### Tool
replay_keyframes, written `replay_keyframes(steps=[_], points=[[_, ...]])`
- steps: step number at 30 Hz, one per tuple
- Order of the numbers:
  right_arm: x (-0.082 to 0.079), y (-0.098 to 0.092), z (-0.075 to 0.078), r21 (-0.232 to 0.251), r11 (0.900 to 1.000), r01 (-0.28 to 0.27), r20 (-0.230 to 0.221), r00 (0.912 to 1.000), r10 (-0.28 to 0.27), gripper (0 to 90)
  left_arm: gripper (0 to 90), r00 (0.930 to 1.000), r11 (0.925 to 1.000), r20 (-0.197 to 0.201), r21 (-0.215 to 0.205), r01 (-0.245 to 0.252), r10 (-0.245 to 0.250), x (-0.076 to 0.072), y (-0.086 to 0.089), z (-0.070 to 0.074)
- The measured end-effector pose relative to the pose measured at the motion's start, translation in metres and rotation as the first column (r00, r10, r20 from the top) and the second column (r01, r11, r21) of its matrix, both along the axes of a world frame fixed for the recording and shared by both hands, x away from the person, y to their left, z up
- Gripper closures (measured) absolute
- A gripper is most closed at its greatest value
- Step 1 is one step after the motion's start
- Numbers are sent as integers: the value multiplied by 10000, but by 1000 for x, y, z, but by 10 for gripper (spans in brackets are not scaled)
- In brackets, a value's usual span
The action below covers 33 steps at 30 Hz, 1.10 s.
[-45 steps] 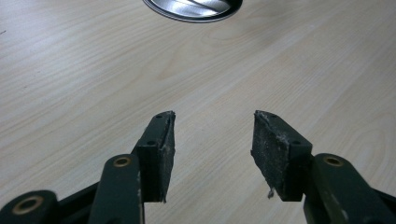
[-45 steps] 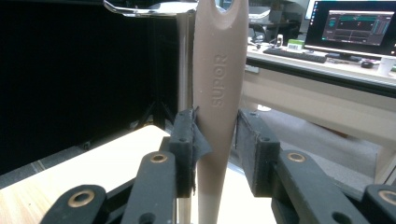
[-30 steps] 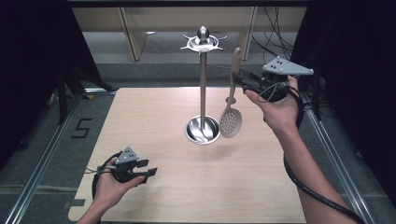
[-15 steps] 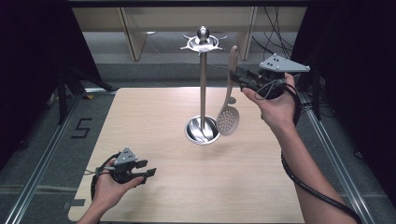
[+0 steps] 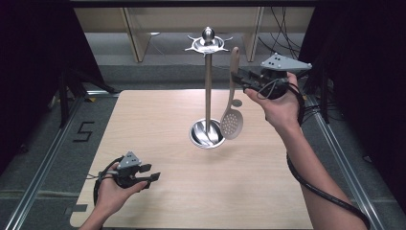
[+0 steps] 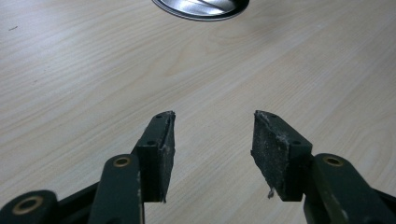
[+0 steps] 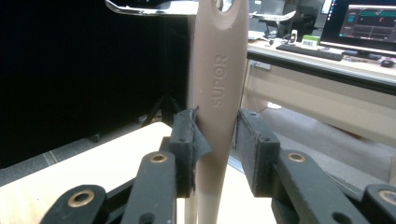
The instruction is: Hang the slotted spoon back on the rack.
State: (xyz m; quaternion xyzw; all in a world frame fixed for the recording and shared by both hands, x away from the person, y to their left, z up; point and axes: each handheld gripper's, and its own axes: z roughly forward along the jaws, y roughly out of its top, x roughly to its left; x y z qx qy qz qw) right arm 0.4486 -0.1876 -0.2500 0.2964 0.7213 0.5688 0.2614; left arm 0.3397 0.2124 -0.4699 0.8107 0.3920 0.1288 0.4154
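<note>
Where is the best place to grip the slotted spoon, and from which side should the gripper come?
Grip the slotted spoon on its flat brown handle, coming level from the side, one jaw on each broad face. The right gripper holds it so already; the spoon hangs upright with its perforated head down, probably steady for hooking on the stand.
</note>
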Motion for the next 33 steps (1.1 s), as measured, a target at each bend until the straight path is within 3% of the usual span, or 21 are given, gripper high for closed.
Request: replay_keyframes(steps=[12, 13, 20, 21, 24, 33], points=[[5, 4, 0, -66, 9999, -81, -51, 10000, 80, 692, 481, 10000, 10000, 5, 5, 4, -4, 0, 0, 0], [6, 4, 0, -135, 9999, -107, 178, 9998, 109, 692, 481, 10000, 10000, -42, 39, 43, -43, 0, 0, 1], [9, 4, 0, -34, 9998, -203, -265, 9994, 202, 692, 481, 10000, 10000, -6, 1, 15, -15, 0, 0, 0], [11, 4, 0, -135, 9997, -185, -34, 9998, 184, 692, 481, 10000, 10000, -11, -4, 12, -12, 0, 0, 0], [11, 5, 0, -45, 9998, -194, -235, 9995, 193, 692, 481, 10000, 10000, -16, 6, 22, -22, 0, 0, 0], [14, 9, 2, -46, 9994, -357, -276, 9990, 355, 692, 481, 10000, 10000, -8, -4, 2, -2, 0, 0, 0]])
